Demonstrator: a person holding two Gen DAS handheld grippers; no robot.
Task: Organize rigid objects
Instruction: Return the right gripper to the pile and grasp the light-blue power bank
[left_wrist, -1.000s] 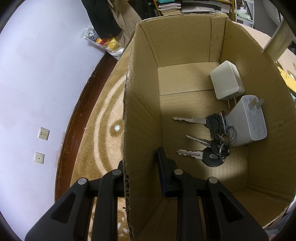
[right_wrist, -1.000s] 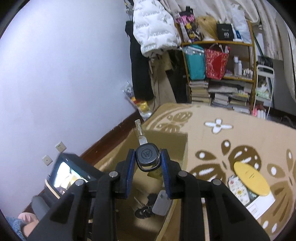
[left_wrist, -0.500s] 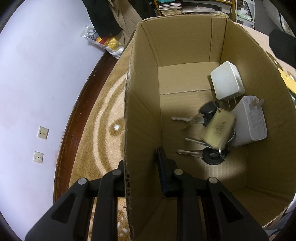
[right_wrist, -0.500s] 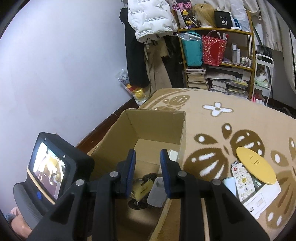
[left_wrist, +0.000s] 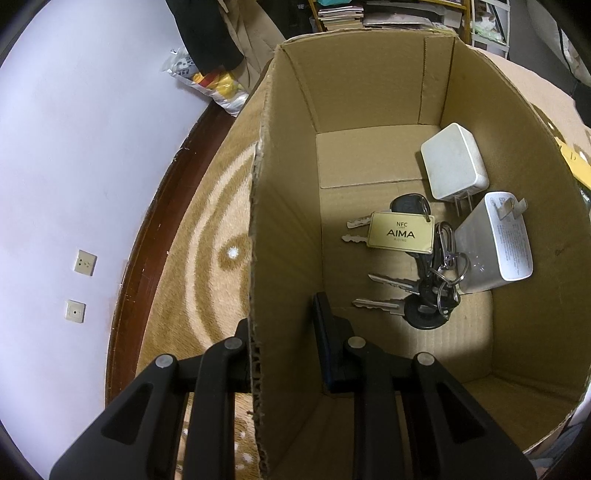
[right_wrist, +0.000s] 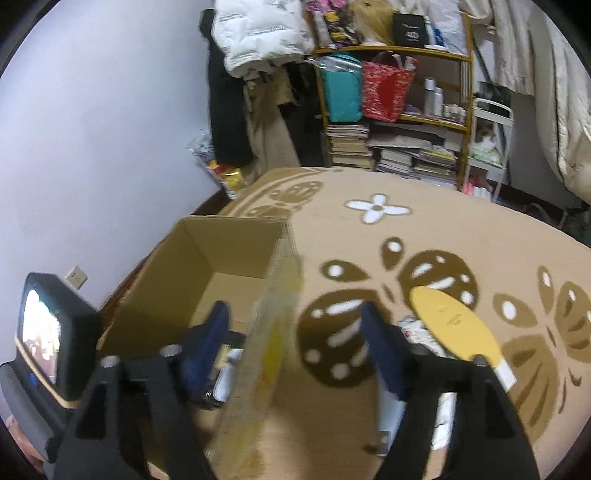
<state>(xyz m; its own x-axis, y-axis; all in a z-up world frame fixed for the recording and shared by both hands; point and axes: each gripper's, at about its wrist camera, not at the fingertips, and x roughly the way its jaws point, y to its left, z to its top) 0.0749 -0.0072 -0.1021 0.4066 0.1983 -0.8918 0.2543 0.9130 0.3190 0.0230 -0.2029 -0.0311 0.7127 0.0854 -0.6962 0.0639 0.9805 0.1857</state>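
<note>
Black hand-held gripper linkages, silver screws, dark-blue pads.

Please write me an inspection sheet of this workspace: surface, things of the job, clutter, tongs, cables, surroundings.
Surface: patterned beige and brown rug; dark wooden floor strip along the wall.
Job's things: open cardboard box holding two white chargers, several keys and a gold AIMA tag lying on them.
Clutter: yellow oval lid and small items on the rug beside the box.
Tongs: left tongs shut on the box's wall; right tongs open, just opened, nothing held.
Cables: nothing seen.
Surroundings: lilac wall with two sockets; shelf of books and bags; white jacket; small lit screen.
</note>
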